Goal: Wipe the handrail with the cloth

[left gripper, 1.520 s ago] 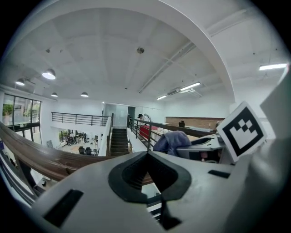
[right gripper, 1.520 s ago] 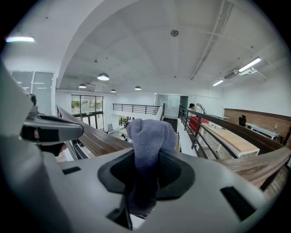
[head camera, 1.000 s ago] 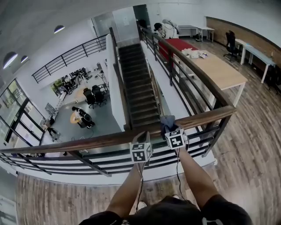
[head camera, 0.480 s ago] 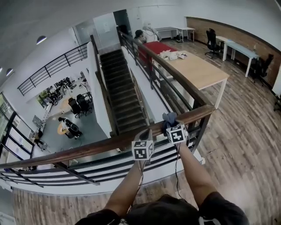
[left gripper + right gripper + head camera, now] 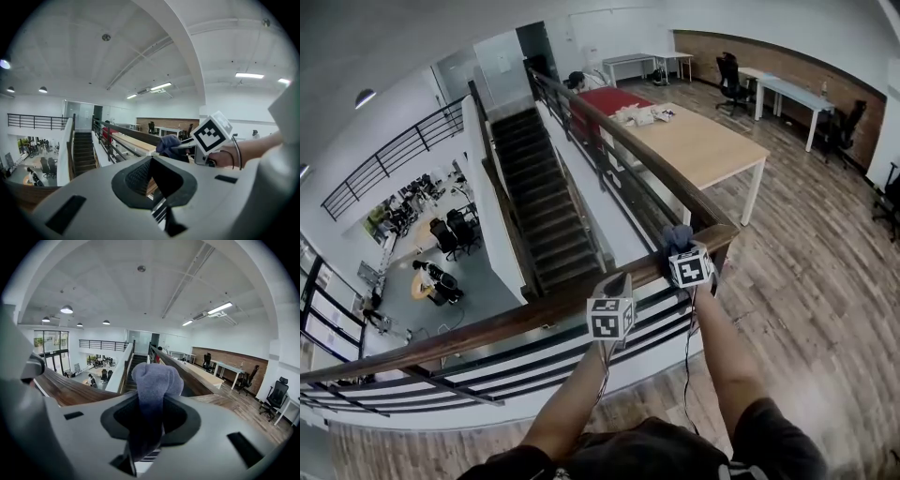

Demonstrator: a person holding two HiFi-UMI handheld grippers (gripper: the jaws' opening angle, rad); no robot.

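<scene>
Right gripper [image 5: 679, 247] is clenching the blue-grey cloth [image 5: 678, 234] in the head view. It is holding the cloth on top of the wooden handrail [image 5: 534, 314], just beside the rail's corner. Left gripper [image 5: 618, 281] is sitting further left along the same rail, tips at its top edge.

Left gripper view: jaws are sitting together with nothing between them, and the right gripper and cloth are showing just ahead.

Right gripper view: jaws are pinching the cloth, which is bunching out past the tips. The handrail is running off to the left.
</scene>
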